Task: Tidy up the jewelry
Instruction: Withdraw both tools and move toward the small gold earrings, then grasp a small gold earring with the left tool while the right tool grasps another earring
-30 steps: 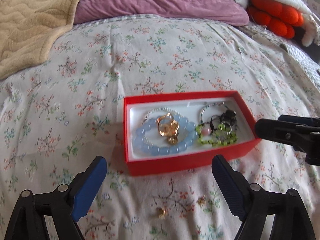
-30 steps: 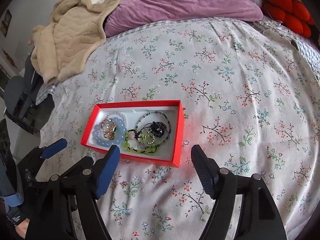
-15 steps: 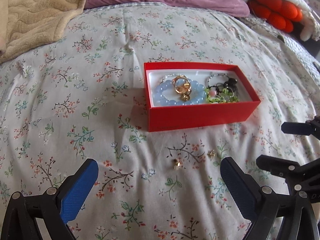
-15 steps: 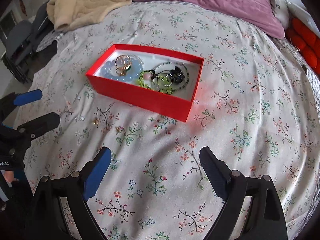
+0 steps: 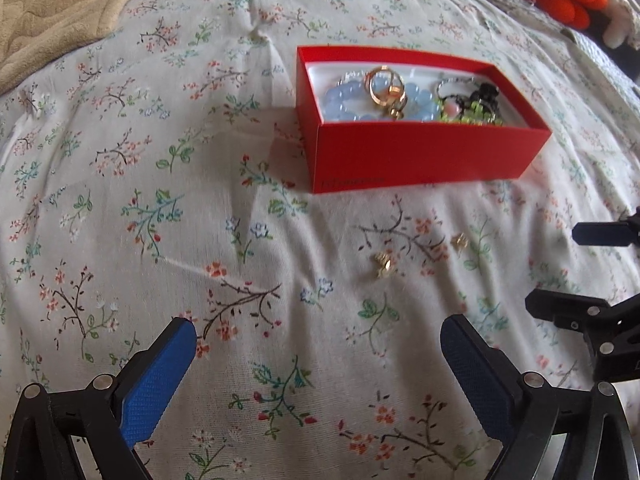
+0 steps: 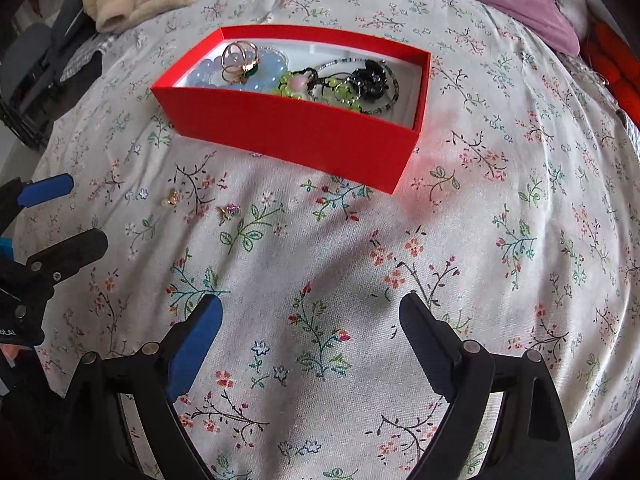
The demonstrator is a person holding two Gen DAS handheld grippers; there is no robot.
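Both grippers lowered, fingers [image 5: 176,356] wide, empty; red box [image 5: 420,160] holds bracelets [image 5: 344,104], rings [image 5: 386,86].

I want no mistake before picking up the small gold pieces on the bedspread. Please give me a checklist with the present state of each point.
1. Left gripper jaws open, nothing between them: ok.
2. Right gripper jaws open, nothing between them: ok.
3. Two gold pieces lie free on the bedspread, apart from each other: ok.
4. Red box upright, open: ok.
5. Jaws already around a piece: not ok.
6. Pieces are a matching pair: cannot tell.
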